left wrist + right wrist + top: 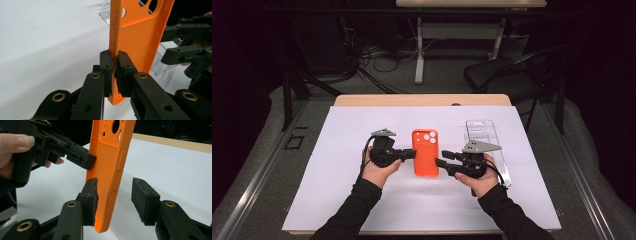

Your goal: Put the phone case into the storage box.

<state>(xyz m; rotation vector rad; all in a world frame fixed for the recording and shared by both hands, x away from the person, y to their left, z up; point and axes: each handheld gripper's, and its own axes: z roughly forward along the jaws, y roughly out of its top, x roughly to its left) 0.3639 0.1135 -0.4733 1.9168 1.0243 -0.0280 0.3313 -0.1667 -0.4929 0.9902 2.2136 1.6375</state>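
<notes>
The two black jaws of the left gripper [115, 72] are closed tightly on the long edge of the orange phone case [140, 40], with one pad on each face of the edge, so the case is pinched between them. In the right gripper view, the jaws of the right gripper [113, 200] stand wide apart; the lower part of the case is in the gap, one jaw is touching or almost touching its side edge, and the other jaw is well apart from it. In the high view, the case [425, 152] is between the two grippers, near the middle of the white sheet [337, 200] that covers the table, with its camera cut-outs at the far end. The left gripper [408, 155] reaches it from the left and the right gripper [442, 163] from the right. Each gripper is held by one hand [381, 172] of the person, who wears dark sleeves. Just behind the right gripper, a clear plastic package [484, 132] lies on the sheet. Beyond the table stand a dark chair [507, 75] and another desk.
</notes>
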